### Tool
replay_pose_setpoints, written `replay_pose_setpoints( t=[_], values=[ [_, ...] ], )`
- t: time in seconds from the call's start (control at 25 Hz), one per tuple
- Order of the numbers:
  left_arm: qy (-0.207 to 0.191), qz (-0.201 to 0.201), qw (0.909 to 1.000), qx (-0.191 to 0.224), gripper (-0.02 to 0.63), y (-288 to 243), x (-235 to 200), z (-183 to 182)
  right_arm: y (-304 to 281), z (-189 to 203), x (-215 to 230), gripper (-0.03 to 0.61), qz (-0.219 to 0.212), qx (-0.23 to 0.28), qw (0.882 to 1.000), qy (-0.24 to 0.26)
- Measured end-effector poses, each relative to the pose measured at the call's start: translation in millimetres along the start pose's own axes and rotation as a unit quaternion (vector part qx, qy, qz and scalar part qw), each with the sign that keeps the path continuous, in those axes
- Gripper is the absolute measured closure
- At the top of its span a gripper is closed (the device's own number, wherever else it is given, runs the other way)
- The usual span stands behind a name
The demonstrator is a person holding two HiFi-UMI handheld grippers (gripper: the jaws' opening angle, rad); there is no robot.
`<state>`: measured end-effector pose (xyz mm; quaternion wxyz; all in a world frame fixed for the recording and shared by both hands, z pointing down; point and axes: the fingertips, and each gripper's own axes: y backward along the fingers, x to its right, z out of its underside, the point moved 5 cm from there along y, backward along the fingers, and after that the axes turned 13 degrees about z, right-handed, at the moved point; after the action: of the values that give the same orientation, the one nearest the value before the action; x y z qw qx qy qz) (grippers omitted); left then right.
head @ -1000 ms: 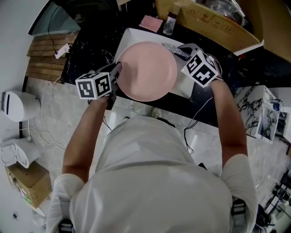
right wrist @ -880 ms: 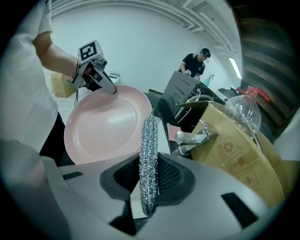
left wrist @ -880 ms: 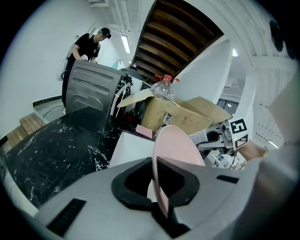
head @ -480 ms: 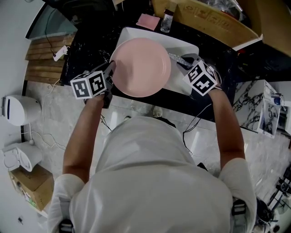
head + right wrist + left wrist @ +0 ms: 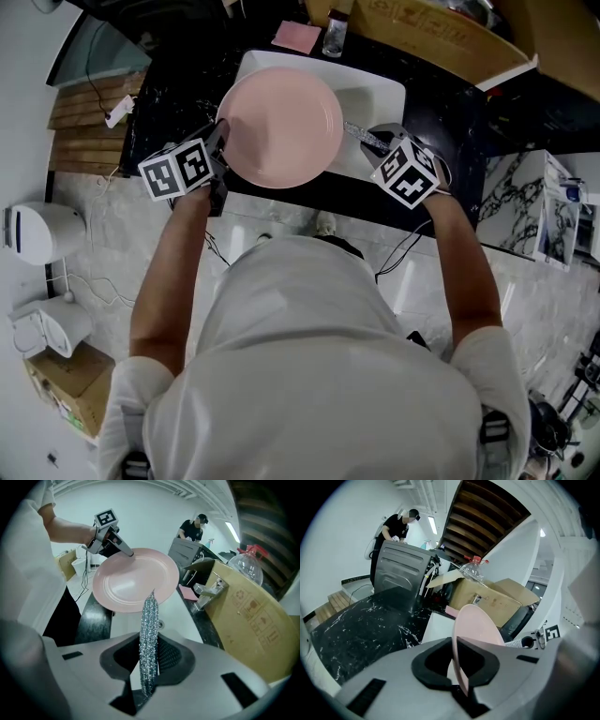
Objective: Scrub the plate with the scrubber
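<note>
A pink plate point(image 5: 279, 127) is held tilted over the white sink point(image 5: 380, 98). My left gripper point(image 5: 220, 133) is shut on its left rim; in the left gripper view the plate point(image 5: 477, 620) runs edge-on between the jaws of that gripper point(image 5: 457, 667). My right gripper point(image 5: 372, 141) is shut on a silver steel-wool scrubber point(image 5: 361, 133) just off the plate's right rim. In the right gripper view the scrubber point(image 5: 149, 630) stands flat between the jaws, its tip near the plate point(image 5: 133, 581); whether it touches I cannot tell. The left gripper point(image 5: 123, 548) shows at the plate's far rim.
The sink point(image 5: 171, 613) is set in a black marble counter point(image 5: 361, 620), with a faucet point(image 5: 207, 590) at its back. Behind it stand a cardboard box point(image 5: 248, 616) and a plastic bottle point(image 5: 247, 564). A pink cloth point(image 5: 297, 37) lies at the sink's far edge. A person point(image 5: 398, 524) stands in the background.
My right gripper with the scrubber has sunk and drawn back along the plate's right rim. The left gripper keeps its hold on the plate with little motion.
</note>
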<state>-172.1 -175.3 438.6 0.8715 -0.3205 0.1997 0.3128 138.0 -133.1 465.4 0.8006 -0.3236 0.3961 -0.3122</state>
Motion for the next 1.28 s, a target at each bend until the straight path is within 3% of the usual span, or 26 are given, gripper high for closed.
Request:
replay_pose_setpoints(
  t=[0.56, 1.28],
  values=[
    [0.014, -0.020, 0.9990, 0.038, 0.598, 2, 1, -14, 12, -4, -51, 0.502, -0.034, 0.005, 0.998, 0.054],
    [0.016, -0.027, 0.9981, 0.053, 0.601, -9, 14, -11, 16, -64, -104, 0.500, -0.079, 0.068, 0.990, 0.100]
  ],
)
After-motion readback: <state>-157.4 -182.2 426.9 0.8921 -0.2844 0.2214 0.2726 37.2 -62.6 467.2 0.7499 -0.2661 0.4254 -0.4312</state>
